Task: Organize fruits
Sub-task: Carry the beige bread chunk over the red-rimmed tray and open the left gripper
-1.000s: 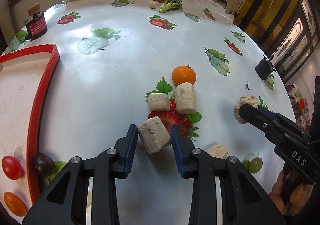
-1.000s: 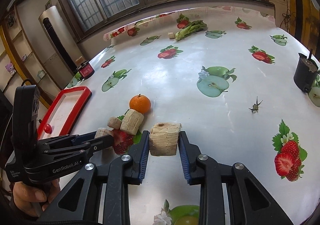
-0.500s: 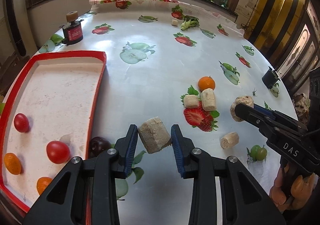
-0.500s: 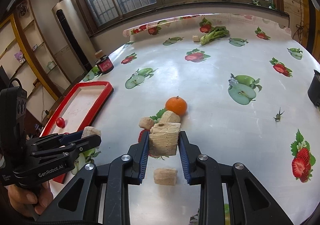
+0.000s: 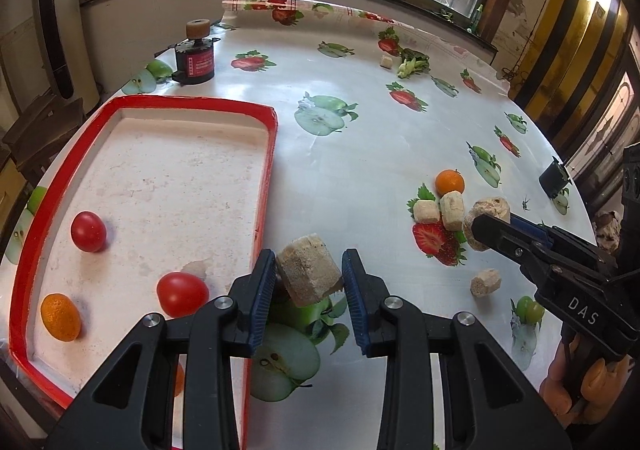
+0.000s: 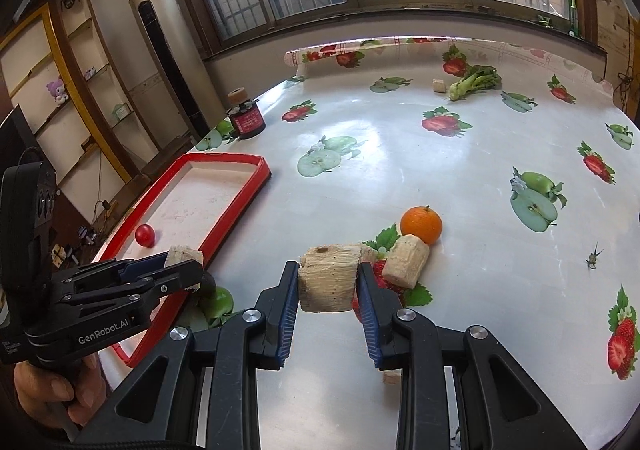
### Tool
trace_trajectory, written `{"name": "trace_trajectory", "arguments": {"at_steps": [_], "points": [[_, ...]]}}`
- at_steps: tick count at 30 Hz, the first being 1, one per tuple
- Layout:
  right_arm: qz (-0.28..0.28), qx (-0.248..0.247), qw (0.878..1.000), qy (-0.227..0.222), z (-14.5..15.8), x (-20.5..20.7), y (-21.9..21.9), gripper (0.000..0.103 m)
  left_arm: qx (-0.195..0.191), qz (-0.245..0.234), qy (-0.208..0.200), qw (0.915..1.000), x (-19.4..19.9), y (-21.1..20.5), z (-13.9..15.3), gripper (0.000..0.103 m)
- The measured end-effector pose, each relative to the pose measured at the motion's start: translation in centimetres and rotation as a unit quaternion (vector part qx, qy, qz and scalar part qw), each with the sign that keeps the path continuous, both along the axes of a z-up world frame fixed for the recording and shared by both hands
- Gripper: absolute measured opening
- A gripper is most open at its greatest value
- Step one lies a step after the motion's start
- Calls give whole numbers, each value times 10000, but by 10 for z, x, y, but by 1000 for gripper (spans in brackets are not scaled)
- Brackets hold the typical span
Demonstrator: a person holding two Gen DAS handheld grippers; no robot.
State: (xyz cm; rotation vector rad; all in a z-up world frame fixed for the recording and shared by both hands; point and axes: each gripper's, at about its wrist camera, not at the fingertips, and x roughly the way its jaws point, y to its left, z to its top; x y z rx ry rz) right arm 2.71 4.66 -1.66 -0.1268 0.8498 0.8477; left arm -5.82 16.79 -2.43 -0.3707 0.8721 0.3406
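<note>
Both grippers have carried their loads left toward the red tray (image 5: 266, 170): left gripper (image 5: 308, 276) jaws clamp a beige chunk (image 5: 308, 274) just beside the tray's rim, right gripper (image 6: 328, 282) jaws pinch a second chunk (image 6: 328, 278) over the tabletop (image 6: 380, 154). Drop-off looks next; the orange (image 6: 421, 225) and other pieces lie outside the tray.

Tray (image 5: 264, 178) lies at the surface's (image 5: 360, 170) left; tomatoes (image 5: 88, 225) inside it; orange (image 5: 449, 182) and blocks (image 5: 452, 204) well right.

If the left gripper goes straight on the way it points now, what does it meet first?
Probably the table, close beside the red tray's right rim. The left gripper points down at bare cloth there while holding a beige chunk; depth is unclear.
</note>
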Motion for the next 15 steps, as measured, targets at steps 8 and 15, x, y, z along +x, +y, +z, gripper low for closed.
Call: {"name": "trace_trajectory", "arguments": {"at_steps": [8,15], "points": [[267,-11,9996,-8,2,-8,27,29,45,229,-25,9997,-15,19,2,32],[542,25,9985,-55,7,-19,57,29,118,420,20,9990,-26,39,4,32]]}}
